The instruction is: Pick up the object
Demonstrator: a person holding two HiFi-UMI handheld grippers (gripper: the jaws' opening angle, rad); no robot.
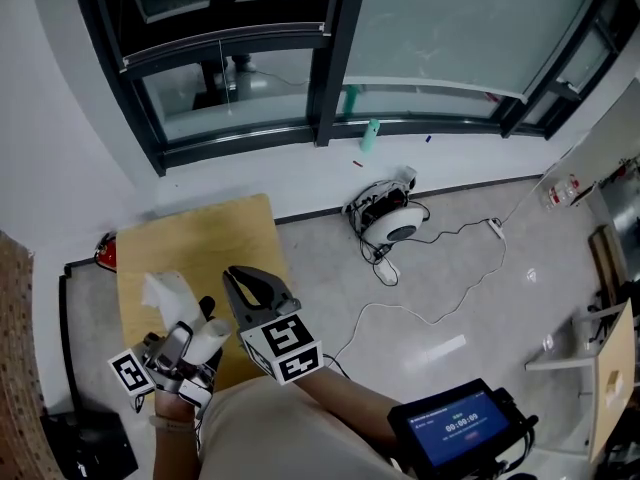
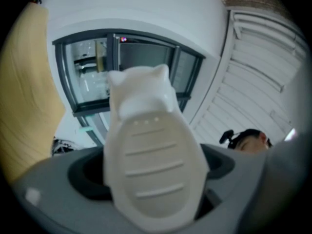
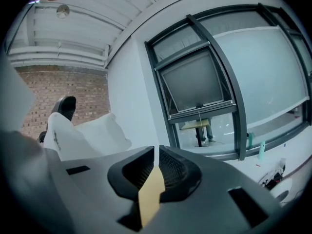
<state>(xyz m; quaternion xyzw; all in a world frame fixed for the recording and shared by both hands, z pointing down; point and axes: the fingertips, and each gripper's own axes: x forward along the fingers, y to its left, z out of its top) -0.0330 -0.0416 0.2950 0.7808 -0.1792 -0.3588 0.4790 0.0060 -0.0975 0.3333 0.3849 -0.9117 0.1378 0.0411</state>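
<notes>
Clamping a white moulded plastic object, ribbed oval face filling the centre of the left gripper view, with the left gripper; jaws pressing against both its flanks, lumpy far end jutting well beyond them. Holding it clear of the pale wooden tabletop at lower left of the head view, window and wall showing behind. Carrying nothing in the right gripper, just beside at lower centre: jaws all but meeting, only a thin slit between. Risking, by the look of it, a slip or twist: smooth rounded plastic, much of it overhanging the grip, likely pivoting under any quick swing. Risking also a knock from the right gripper, sending the piece down onto the wood.
</notes>
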